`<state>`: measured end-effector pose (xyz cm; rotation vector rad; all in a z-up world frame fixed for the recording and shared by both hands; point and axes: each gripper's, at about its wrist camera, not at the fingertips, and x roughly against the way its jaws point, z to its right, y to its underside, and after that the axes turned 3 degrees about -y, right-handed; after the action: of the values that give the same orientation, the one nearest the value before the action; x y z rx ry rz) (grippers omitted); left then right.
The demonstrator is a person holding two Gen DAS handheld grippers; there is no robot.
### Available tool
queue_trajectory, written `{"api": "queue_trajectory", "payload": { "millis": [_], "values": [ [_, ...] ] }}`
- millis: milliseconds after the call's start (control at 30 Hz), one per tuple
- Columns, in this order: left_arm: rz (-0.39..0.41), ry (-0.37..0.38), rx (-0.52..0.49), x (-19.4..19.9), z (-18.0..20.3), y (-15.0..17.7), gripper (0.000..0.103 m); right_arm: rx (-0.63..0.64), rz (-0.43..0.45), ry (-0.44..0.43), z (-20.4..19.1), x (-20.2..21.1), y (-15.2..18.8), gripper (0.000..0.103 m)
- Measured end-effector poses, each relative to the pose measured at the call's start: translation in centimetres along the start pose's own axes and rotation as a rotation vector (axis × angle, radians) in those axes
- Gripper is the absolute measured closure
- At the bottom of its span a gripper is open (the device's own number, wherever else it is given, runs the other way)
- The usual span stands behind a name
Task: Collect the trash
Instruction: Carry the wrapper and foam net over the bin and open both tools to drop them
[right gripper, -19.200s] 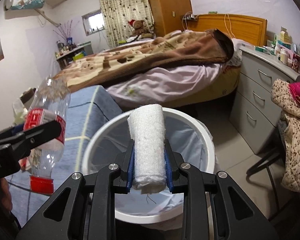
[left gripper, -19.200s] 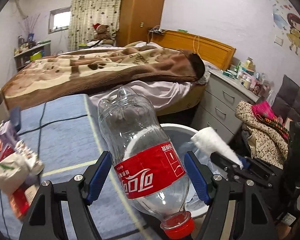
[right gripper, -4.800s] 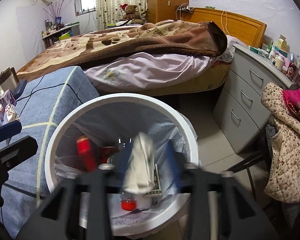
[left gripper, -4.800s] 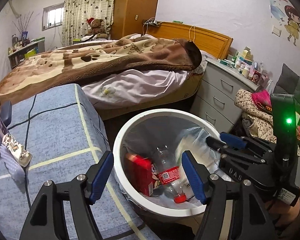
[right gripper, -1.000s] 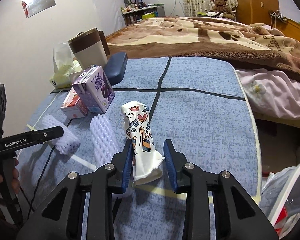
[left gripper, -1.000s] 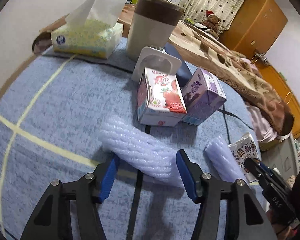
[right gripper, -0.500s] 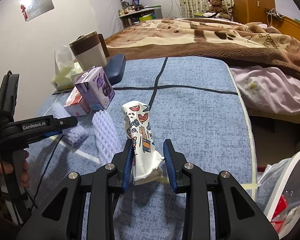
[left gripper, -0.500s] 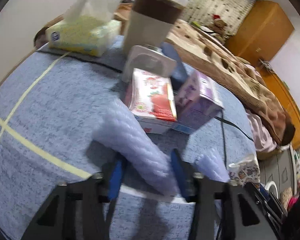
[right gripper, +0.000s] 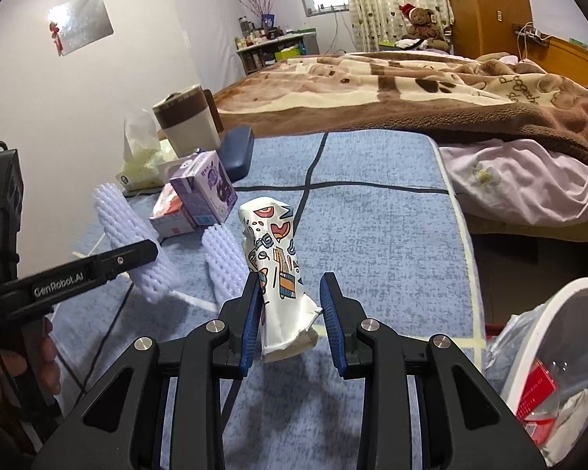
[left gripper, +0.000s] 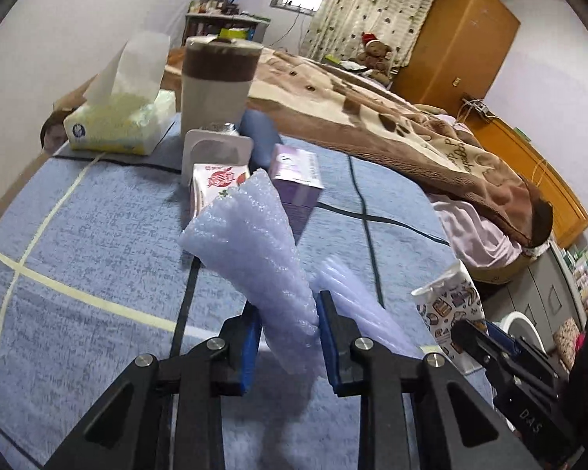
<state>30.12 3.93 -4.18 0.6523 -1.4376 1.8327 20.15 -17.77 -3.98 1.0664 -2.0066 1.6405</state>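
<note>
My left gripper (left gripper: 288, 333) is shut on a lavender foam net sleeve (left gripper: 254, 258) and holds it above the blue table cloth (left gripper: 98, 235); it also shows in the right wrist view (right gripper: 133, 243). A second foam sleeve (left gripper: 356, 305) lies on the cloth (right gripper: 223, 258). My right gripper (right gripper: 292, 309) holds a crushed patterned paper cup (right gripper: 278, 270) between its pads, lifted off the cloth. The cup touches the left pad, with a gap at the right pad. The white trash bin (right gripper: 560, 313) with a liner stands at the lower right.
A pink carton (left gripper: 219, 184), a purple carton (left gripper: 296, 180), a white tub (left gripper: 215, 149), a brown-banded mug (left gripper: 219, 82), a tissue box (left gripper: 117, 117) and a blue case (right gripper: 237, 152) stand at the table's back. A bed (right gripper: 431, 86) lies behind.
My left gripper closed on the foam sleeve and lifted it off the cloth. My right gripper raised the paper cup slightly and moved toward the bin.
</note>
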Motion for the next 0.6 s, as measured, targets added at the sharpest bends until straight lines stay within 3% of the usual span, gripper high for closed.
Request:
{"api": "queue_trajectory", "payload": {
  "millis": [400,600],
  "values": [
    [0.076,0.006,-0.136,5.5,4.8,2.7,0.075,-0.038,0.089,0.014,1.0,5.2,0.9,0.072],
    [0.102,0.057,-0.187,7.9,7.8,4.3,0.075,-0.054,0.139,0.046,2.1,8.4,1.8,0.072]
  ]
}}
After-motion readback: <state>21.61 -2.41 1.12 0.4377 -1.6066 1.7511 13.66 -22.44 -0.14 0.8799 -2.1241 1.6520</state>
